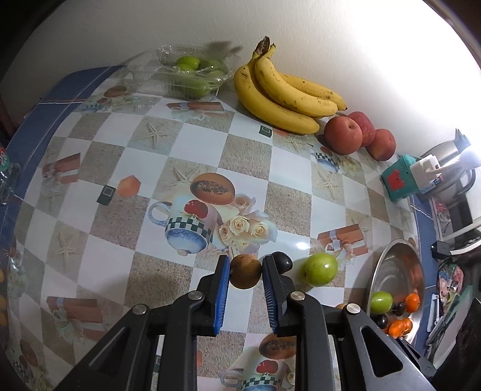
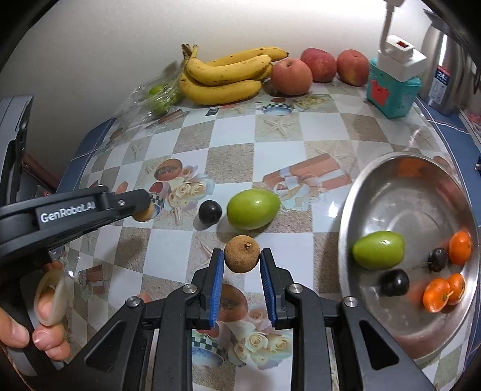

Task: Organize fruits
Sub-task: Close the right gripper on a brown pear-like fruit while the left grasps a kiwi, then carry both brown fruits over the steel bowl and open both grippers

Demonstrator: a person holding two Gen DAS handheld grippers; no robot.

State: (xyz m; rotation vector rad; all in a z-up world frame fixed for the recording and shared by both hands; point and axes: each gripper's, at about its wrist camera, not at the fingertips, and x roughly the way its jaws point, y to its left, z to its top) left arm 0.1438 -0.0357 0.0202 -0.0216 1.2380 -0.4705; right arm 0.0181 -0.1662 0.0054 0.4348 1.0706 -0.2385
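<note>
- Your left gripper (image 1: pixel 246 270) is clamped on one brown longan (image 1: pixel 245 271), clear of the tablecloth (image 1: pixel 192 144).
- Your right gripper (image 2: pixel 242 261) pinches a second longan (image 2: pixel 242 254), likely bound for the steel bowl (image 2: pixel 390 192) at right.
- A green jujube (image 2: pixel 253 208) and dark fruit (image 2: pixel 209 212) wait between.

A plain white wall (image 1: pixel 120 27) is seen behind the table (image 1: pixel 246 156), which is covered by a glossy checkered cloth; strong light is thrown from the right.
</note>
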